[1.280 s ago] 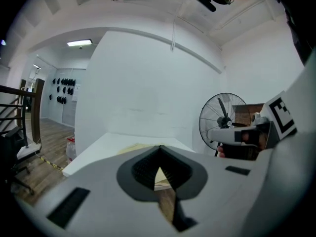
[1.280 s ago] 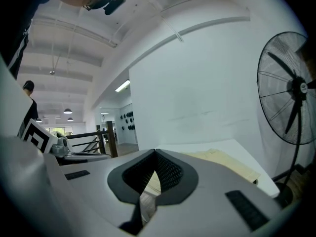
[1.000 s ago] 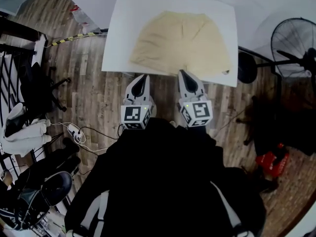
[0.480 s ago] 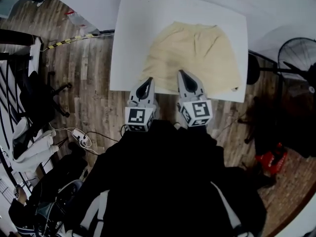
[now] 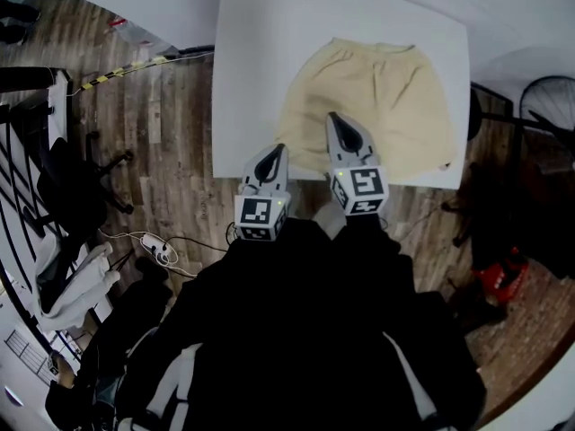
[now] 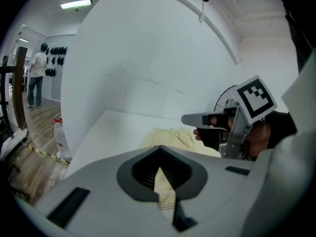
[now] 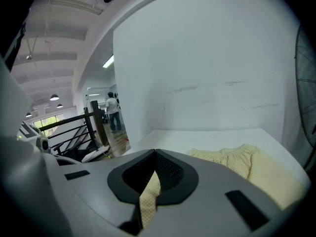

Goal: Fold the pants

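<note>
Pale yellow pants [image 5: 377,97], short-legged, lie flat on the white table [image 5: 256,61] with the waistband at the far side. My left gripper [image 5: 277,151] is shut, its tip at the table's front edge beside the left hem corner. Also shut, my right gripper [image 5: 335,119] hovers over the near middle of the pants. In the left gripper view, the pants [image 6: 168,135] show beyond the closed jaws of the left gripper [image 6: 159,154], and the right gripper [image 6: 190,119] hangs to the right. The right gripper view has the right gripper [image 7: 154,154] shut, pants [image 7: 247,167] ahead at right.
A standing fan [image 5: 548,106] is right of the table, a red object [image 5: 499,277] on the floor below it. A black chair [image 5: 72,178] and a power strip [image 5: 162,251] are on the wooden floor at left. A person [image 6: 35,75] stands far off.
Both grippers have moved forward toward the table. The left tip now reaches the front edge and the right one is over the pants. Both stay shut.
</note>
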Motion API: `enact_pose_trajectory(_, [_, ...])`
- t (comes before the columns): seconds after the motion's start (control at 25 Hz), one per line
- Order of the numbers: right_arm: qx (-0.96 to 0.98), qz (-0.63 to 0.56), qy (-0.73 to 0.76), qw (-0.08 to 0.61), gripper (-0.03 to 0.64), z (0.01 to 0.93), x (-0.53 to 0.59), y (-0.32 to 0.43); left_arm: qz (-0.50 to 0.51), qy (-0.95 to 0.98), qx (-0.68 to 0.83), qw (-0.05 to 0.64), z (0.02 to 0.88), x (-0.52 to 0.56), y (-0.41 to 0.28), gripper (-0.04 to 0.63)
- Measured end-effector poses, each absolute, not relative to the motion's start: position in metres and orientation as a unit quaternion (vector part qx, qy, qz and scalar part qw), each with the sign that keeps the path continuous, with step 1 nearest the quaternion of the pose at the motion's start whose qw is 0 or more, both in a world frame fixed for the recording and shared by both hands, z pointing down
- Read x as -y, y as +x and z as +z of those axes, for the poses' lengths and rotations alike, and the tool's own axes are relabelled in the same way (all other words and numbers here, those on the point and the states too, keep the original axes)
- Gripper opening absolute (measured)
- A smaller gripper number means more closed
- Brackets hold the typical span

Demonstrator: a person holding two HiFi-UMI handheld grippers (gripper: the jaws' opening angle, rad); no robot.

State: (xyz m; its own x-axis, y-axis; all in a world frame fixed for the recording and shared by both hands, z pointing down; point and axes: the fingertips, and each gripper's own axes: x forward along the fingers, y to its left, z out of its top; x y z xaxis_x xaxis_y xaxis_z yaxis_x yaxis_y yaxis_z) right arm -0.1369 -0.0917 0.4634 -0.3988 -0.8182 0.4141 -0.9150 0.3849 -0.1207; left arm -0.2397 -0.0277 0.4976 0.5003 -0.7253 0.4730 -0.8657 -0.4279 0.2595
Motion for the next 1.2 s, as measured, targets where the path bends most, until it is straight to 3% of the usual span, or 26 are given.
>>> enact_pose_trajectory(0.48, [0.826,0.197,0.489,0.199,0.005,0.516,0.134,-0.167,0.19,0.807,0.475,0.295,0.554,0.02,-0.248,0.006])
enact_pose_trajectory(0.68, [0.832,0.207,0.461,0.232,0.008,0.546,0.14,-0.18,0.203,0.789,0.488,0.315,0.576,0.014,-0.254,0.048])
enact_pose_trajectory(0.8, [0.833,0.213,0.446,0.248,0.054,0.557,0.142,-0.19,0.208,0.782,0.491,0.323,0.585,0.009,-0.257,0.055])
enact_pose_trajectory(1.2, [0.819,0.233,0.416,0.319,0.058,0.593,0.159,-0.208,0.224,0.767,0.487,0.353,0.606,0.004,-0.258,0.067])
